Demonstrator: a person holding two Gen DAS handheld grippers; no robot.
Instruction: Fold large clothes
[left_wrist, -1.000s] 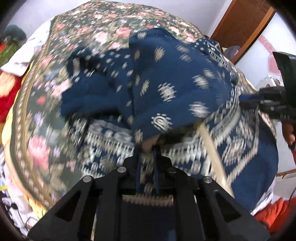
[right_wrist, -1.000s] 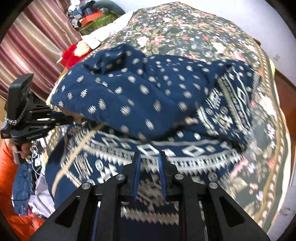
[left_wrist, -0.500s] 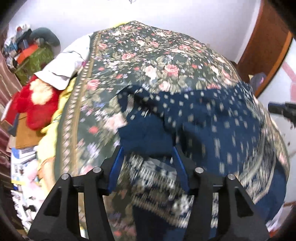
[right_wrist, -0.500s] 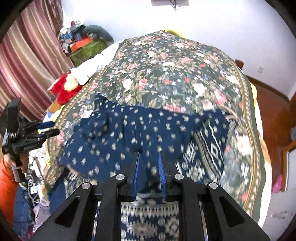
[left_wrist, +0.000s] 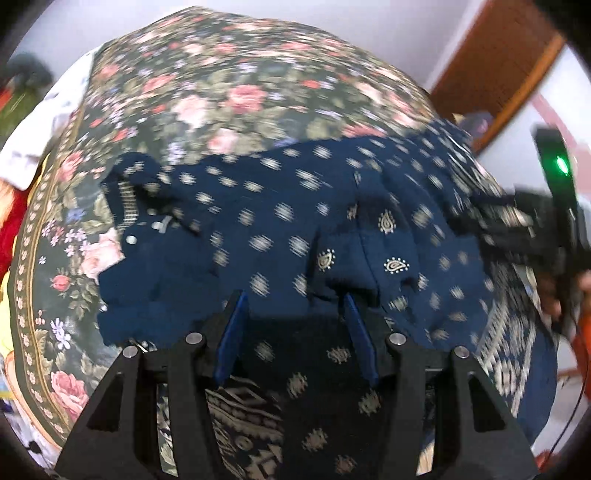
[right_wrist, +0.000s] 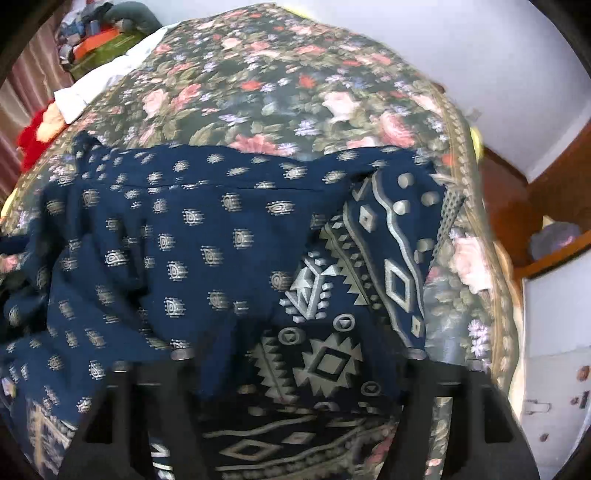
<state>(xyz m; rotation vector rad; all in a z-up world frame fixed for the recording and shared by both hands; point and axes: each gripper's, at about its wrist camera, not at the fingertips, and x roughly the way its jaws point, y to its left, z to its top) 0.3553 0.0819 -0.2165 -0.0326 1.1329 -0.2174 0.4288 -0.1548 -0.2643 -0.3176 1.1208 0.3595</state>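
Both grippers' jaws just parted, dropping the garment (left_wrist: 280, 236); only left view shows right gripper (left_wrist: 517, 225)

Left gripper (left_wrist: 293, 299) and right gripper (right_wrist: 295, 354) tilt downward, jaws just parted.

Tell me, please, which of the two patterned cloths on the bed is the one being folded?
The navy garment with small pale motifs and a geometric border; the floral bedspread under it is dark green with pink roses.

Navy garment (left_wrist: 280, 229) with cream paisley dots and geometric border (right_wrist: 369, 266); bedspread (left_wrist: 229, 92) is dark green, pink roses.
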